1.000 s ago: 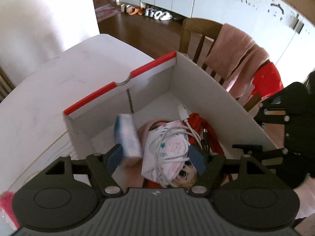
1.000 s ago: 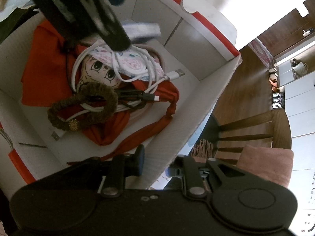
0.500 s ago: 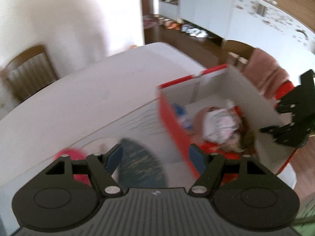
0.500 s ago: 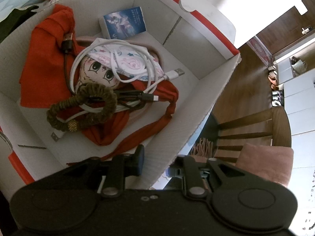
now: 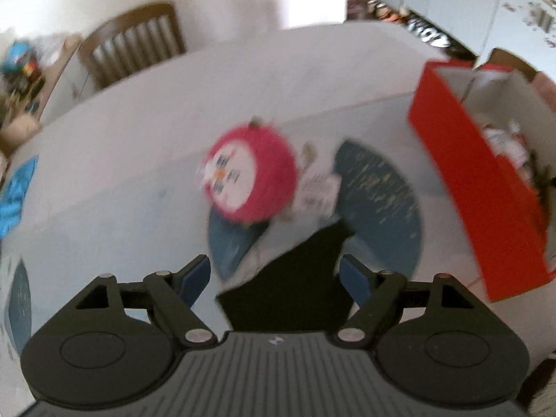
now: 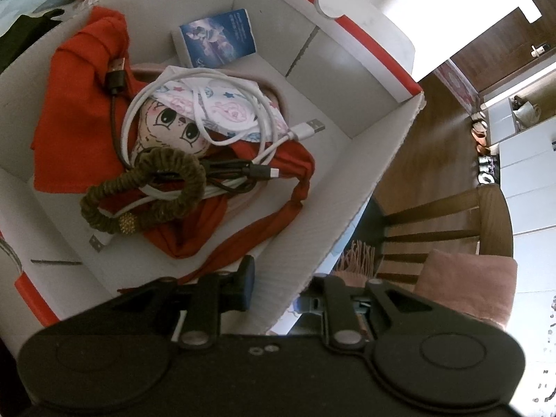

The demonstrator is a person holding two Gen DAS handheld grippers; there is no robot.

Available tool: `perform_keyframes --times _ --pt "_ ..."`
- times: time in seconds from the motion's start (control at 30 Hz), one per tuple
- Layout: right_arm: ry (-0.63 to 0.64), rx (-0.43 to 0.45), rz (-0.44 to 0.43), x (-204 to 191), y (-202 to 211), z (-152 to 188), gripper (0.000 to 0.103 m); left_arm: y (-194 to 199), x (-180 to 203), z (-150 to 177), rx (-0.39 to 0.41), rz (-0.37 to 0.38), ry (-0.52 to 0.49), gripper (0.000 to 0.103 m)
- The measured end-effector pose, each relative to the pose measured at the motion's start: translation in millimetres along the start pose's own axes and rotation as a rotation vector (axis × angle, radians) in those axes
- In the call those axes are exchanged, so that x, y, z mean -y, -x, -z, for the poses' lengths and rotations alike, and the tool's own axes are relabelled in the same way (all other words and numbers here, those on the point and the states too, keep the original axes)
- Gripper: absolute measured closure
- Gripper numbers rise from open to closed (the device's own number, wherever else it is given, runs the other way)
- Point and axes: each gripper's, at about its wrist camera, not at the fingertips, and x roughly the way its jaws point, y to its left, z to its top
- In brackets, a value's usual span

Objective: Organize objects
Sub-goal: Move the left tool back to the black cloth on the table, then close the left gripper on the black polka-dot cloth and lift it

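Filling up nicely: the red box (image 6: 378, 180) already holds doll (image 6: 170, 128), cables, booklet (image 6: 219, 40). Pink plush (image 5: 252, 170) and black cloth (image 5: 299, 285) wait beside the box on the counter (image 5: 139, 160). Left hand-held gripper (image 5: 274, 278) is empty, jaws opening; right hand-held gripper (image 6: 278, 292) pinches the box wall.

The left gripper (image 5: 274, 274) fills the bottom of its frame, pointing steeply down, jaws opening with nothing pressed between the pads. The right gripper (image 6: 278, 288), at lower centre, also points down, its jaws clamped on a box wall (image 6: 333, 215).

left wrist high over table (image 5: 139, 146), right wrist close above box (image 6: 351, 187), box shared
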Motion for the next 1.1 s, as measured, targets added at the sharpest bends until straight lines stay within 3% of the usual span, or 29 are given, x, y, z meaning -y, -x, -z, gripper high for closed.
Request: perform_keyframes --times 0.3,0.57,0.93,1.03,1.1 --pt "-0.004 -0.002 0.006 -1 0 0 0.082 -43 -20 39 -0.099 -0.016 0.094 0.022" --pt "0.010 -0.008 0.010 -3 -2 0 0.081 -66 -35 45 -0.114 -0.004 0.182 0.022" --pt "0.014 -0.012 0.011 -4 -1 0 0.080 -79 -43 43 -0.109 0.036 0.225 0.024" --pt "0.014 -0.012 0.012 -4 -1 0 0.080 -76 -41 43 -0.095 0.038 0.218 0.034" --pt "0.015 -0.012 0.012 -4 -1 0 0.080 -74 -38 41 -0.086 0.044 0.204 0.050"
